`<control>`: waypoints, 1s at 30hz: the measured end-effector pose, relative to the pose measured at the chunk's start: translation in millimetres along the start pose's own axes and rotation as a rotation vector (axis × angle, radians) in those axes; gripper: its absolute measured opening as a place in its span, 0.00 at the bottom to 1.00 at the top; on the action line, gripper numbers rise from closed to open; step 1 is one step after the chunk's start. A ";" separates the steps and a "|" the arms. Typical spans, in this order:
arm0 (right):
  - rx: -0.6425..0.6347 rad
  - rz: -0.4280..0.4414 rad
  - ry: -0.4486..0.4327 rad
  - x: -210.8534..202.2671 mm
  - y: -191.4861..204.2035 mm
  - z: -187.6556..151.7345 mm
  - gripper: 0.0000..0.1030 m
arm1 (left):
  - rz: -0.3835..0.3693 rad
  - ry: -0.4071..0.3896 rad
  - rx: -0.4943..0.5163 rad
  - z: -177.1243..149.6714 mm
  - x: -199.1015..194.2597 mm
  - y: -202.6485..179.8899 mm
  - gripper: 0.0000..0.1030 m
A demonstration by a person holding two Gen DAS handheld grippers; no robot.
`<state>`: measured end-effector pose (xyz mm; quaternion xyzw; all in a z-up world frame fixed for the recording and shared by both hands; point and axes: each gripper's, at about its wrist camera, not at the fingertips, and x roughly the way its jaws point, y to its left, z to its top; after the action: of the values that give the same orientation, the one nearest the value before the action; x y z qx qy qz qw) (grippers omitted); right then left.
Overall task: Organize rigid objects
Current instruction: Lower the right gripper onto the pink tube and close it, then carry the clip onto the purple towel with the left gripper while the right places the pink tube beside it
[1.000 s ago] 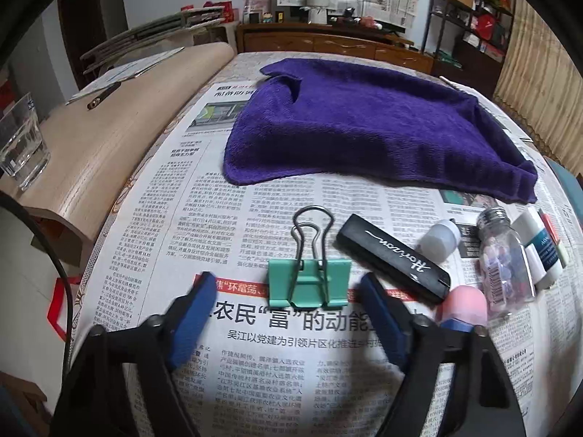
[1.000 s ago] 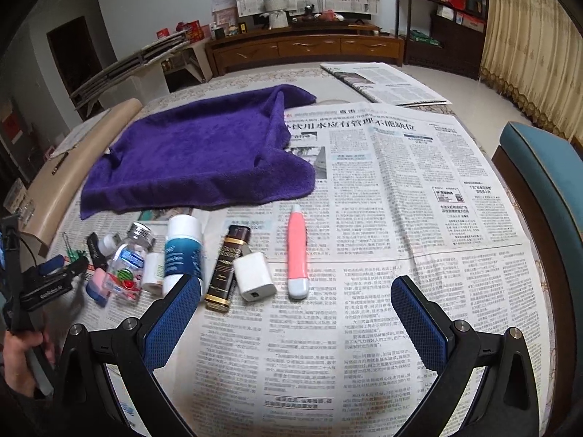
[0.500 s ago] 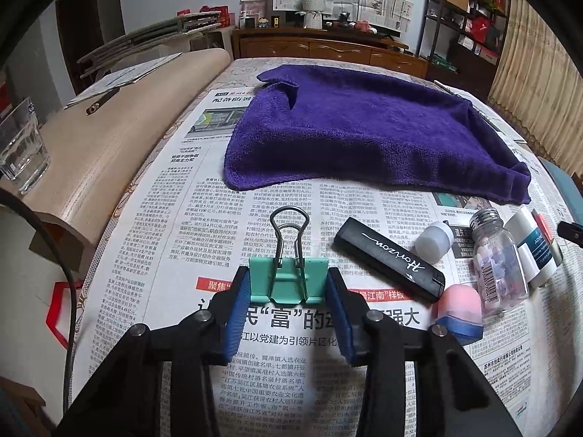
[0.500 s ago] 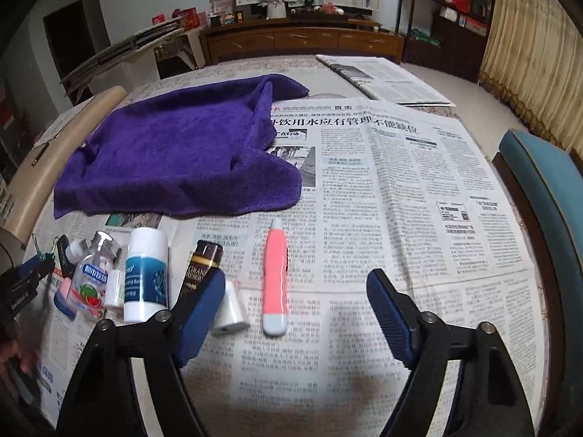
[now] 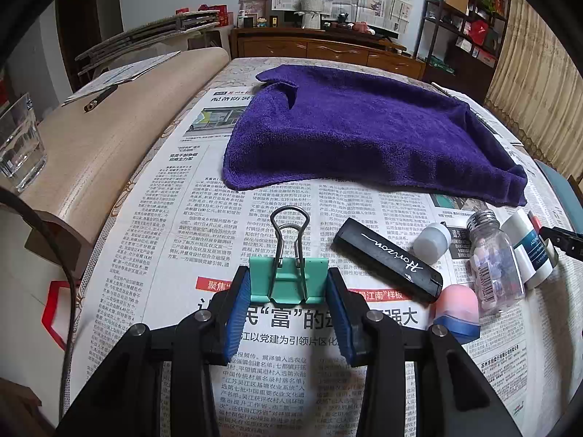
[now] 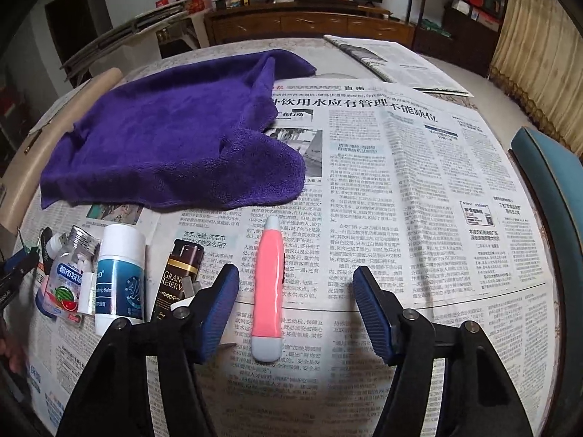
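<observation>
My left gripper (image 5: 288, 284) is shut on a green binder clip (image 5: 288, 278) that rests on the newspaper, wire handles pointing away. To its right lie a black Horizon case (image 5: 387, 258), a small white bottle (image 5: 431, 237), a pink and blue eraser-like item (image 5: 457, 311) and a clear pill bottle (image 5: 493, 258). My right gripper (image 6: 296, 291) is open, its fingers either side of a pink pen-shaped tool (image 6: 269, 286), which lies nearer the left finger. A brown Grand Reserve tube (image 6: 178, 278), a white and blue bottle (image 6: 120, 278) and the clear pill bottle (image 6: 71, 273) lie left of it.
A purple towel (image 5: 368, 138) lies spread on the far half of the newspaper-covered table (image 6: 437, 189). A glass (image 5: 20, 145) stands on a wooden surface at the left. A teal chair (image 6: 550, 189) is at the right edge. A white charger (image 6: 187, 291) is partly hidden behind my right gripper's left finger.
My left gripper closed in from wide open onto the green binder clip. My right gripper moved forward and left and narrowed around the pink tool.
</observation>
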<state>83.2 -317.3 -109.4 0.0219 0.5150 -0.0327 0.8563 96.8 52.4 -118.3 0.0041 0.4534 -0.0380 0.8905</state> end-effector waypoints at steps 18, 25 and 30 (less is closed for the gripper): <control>-0.090 0.009 -0.033 -1.2 18.1 -9.6 0.19 | -0.021 -0.006 -0.012 -1.2 -0.1 2.7 0.38; -0.070 0.017 -0.004 -1.9 19.9 -6.9 0.16 | -0.052 -0.010 -0.027 -1.0 -1.0 7.7 0.38; -0.057 0.028 -0.008 -9.2 22.1 1.9 0.16 | -0.058 0.003 -0.048 2.0 -5.9 17.8 0.38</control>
<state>82.3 -295.1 -100.2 0.0048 0.5119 -0.0060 0.8590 96.2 70.4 -112.8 -0.0303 0.4554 -0.0528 0.8882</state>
